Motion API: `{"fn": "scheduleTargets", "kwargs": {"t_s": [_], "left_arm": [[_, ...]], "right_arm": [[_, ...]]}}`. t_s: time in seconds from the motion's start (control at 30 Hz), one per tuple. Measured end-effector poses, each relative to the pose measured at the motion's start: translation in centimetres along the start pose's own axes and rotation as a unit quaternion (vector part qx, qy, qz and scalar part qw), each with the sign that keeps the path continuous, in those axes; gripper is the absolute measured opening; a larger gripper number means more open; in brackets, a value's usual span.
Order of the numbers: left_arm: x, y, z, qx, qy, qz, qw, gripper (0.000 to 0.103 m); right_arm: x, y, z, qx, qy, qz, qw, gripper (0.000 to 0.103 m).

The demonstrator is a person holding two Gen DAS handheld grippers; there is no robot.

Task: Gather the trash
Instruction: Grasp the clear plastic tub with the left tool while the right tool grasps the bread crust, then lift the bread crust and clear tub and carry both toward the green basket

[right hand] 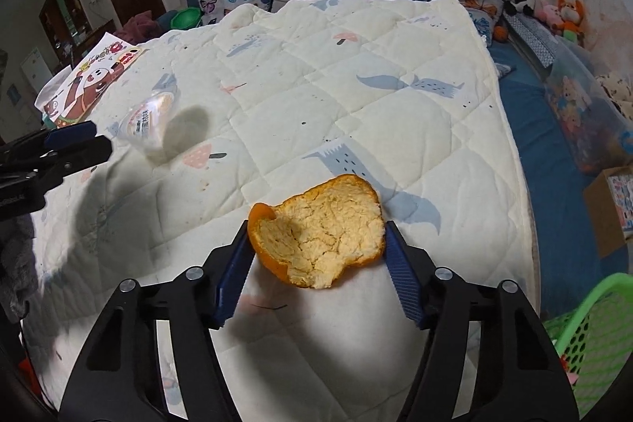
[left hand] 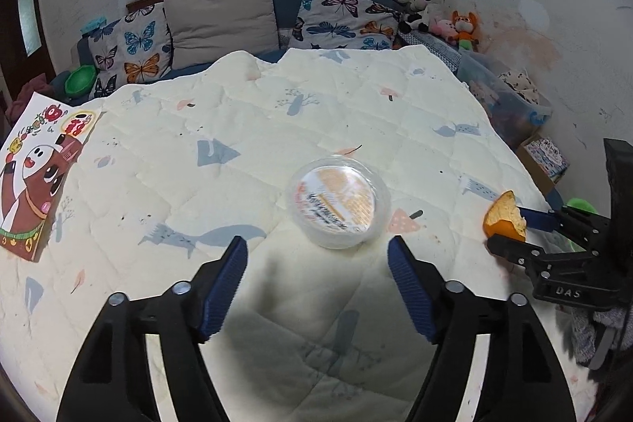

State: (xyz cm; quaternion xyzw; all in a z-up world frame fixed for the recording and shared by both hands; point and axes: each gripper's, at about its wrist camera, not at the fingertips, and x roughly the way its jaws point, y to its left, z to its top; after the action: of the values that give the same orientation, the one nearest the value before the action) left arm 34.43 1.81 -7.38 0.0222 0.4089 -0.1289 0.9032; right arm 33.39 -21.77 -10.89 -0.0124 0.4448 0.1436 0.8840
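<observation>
A clear plastic cup point(left hand: 338, 200) with an orange printed lid lies on its side on the white quilt point(left hand: 237, 153). My left gripper point(left hand: 317, 246) stands open just short of the cup, with nothing between its pads. A piece of orange peel point(right hand: 320, 236), pith side up, sits between the blue pads of my right gripper point(right hand: 316, 230), which is shut on it just above the quilt. In the left wrist view the right gripper point(left hand: 510, 228) holds the peel point(left hand: 504, 216) at the quilt's right edge. The right wrist view has the cup point(right hand: 150, 125) and the left gripper point(right hand: 101, 141) at far left.
A green perforated basket point(right hand: 593, 335) stands at the lower right, off the quilt. A cartoon-printed paper point(left hand: 35, 176) lies on the quilt's left edge. Butterfly cushions point(left hand: 134, 46) line the back; a clear storage box point(left hand: 510, 101) and a cardboard box point(right hand: 611, 208) stand to the right.
</observation>
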Motion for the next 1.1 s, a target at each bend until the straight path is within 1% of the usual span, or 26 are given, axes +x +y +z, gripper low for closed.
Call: {"fn": "scheduleTargets", "kwargs": {"t_s": [0.03, 0.17, 0.3, 0.4, 0.5, 0.6, 0.63, 0.7, 0.73, 0.87, 0.9, 1.1], "left_arm": [[0.3, -0.1, 0.1, 0.003, 0.001, 0.001, 1.0000, 0.077], [1.7, -0.4, 0.6, 0.004, 0.006, 0.006, 1.0000, 0.080], [2.9, -0.5, 1.3, -0.004, 0.007, 0.008, 0.9999, 0.080], [3.8, -0.9, 1.5, 0.003, 0.010, 0.018, 0.9998, 0.080], [4.3, -0.9, 1.6, -0.004, 0.009, 0.020, 0.9998, 0.079], [4.5, -0.9, 1.6, -0.006, 0.009, 0.018, 0.9998, 0.068], [4.6, -0.9, 1.6, -0.005, 0.010, 0.019, 0.9997, 0.062], [4.7, -0.8, 1.6, -0.009, 0.008, 0.017, 0.9998, 0.061], [4.6, -0.7, 1.6, -0.010, 0.005, 0.017, 0.9998, 0.059], [4.1, -0.8, 1.5, -0.007, -0.003, 0.019, 0.9998, 0.057], [4.0, -0.9, 1.5, -0.007, -0.004, 0.019, 0.9998, 0.053], [2.1, -0.8, 1.4, -0.017, -0.012, 0.025, 0.9995, 0.054]], "right_arm": [[-0.1, -0.1, 0.0, 0.001, -0.001, 0.001, 1.000, 0.061], [-0.3, -0.3, 0.0, 0.004, -0.004, 0.005, 1.000, 0.059], [-0.5, -0.3, -0.1, 0.008, -0.006, 0.009, 1.000, 0.057], [-0.7, -0.3, -0.1, 0.007, -0.006, 0.010, 1.000, 0.056], [-0.7, -0.3, -0.1, 0.005, -0.006, 0.009, 1.000, 0.056], [-0.8, -0.1, 0.0, 0.002, -0.006, 0.008, 1.000, 0.055], [-0.8, -0.1, 0.0, 0.000, -0.006, 0.007, 1.000, 0.055], [-0.9, 0.1, -0.1, -0.001, -0.007, 0.008, 1.000, 0.054], [-0.9, 0.1, -0.1, -0.002, -0.007, 0.008, 1.000, 0.054], [-1.2, 0.7, -0.3, -0.012, -0.008, 0.007, 1.000, 0.053], [-1.3, 0.8, -0.4, -0.014, -0.008, 0.008, 1.000, 0.052], [-2.1, 2.2, -0.7, -0.028, -0.013, 0.016, 0.999, 0.051]]}}
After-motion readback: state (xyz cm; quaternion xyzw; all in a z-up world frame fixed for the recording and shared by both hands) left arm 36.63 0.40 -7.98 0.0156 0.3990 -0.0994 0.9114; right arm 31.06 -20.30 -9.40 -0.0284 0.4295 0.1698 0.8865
